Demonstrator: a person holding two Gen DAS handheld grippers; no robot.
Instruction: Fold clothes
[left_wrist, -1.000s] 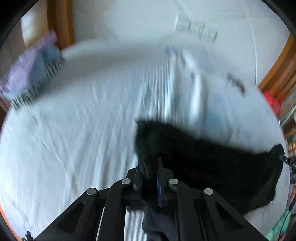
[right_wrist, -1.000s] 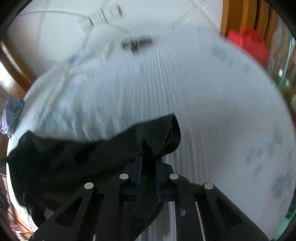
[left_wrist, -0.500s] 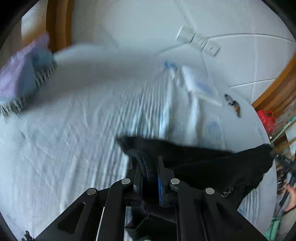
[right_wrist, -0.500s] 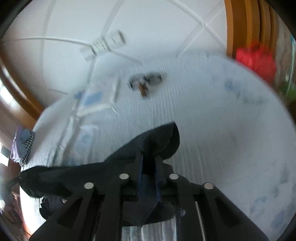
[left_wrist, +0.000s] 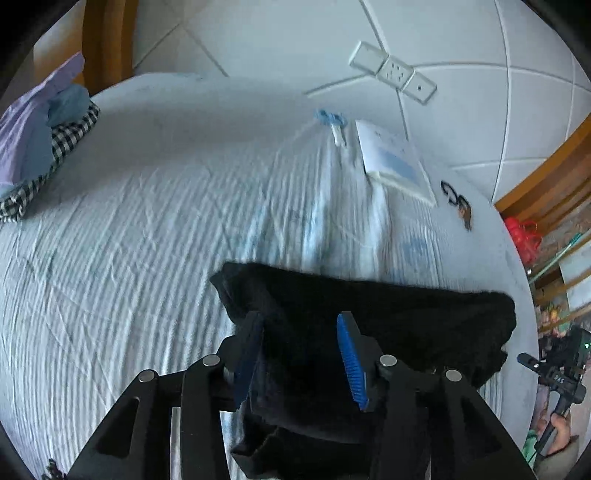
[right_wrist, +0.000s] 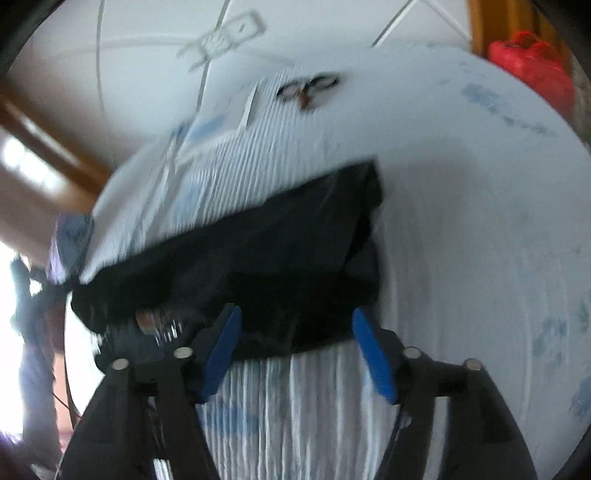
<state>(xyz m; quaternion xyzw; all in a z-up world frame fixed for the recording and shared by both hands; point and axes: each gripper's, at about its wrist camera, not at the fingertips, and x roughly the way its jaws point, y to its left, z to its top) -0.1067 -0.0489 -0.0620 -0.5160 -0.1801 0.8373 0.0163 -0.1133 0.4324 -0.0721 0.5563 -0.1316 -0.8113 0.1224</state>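
A black garment (left_wrist: 369, 317) lies bunched in a wide band on the white ribbed bed sheet (left_wrist: 147, 240). My left gripper (left_wrist: 299, 317) points down at its left end. Its jaws are opening, the blue pads (left_wrist: 351, 358) stand apart, and black cloth lies loose between them, draped against the left finger. In the right wrist view the same garment (right_wrist: 280, 251) stretches across the sheet (right_wrist: 461, 240). My right gripper (right_wrist: 295, 312) is over its near edge with its jaws opening. The cloth's hem lies at the fingertips and nothing is pinched.
A pile of purple, blue and checked clothes (left_wrist: 40, 136) sits at the bed's far left. A white booklet (left_wrist: 395, 162), a blue clip (left_wrist: 330, 118) and glasses (left_wrist: 456, 199) lie near the far edge. A power strip (left_wrist: 393, 72) is on the tiled floor, a red bag (right_wrist: 532, 70) at the right.
Both grippers were shut on the black garment and held it up. Now both have opened and the garment has dropped onto the sheet.
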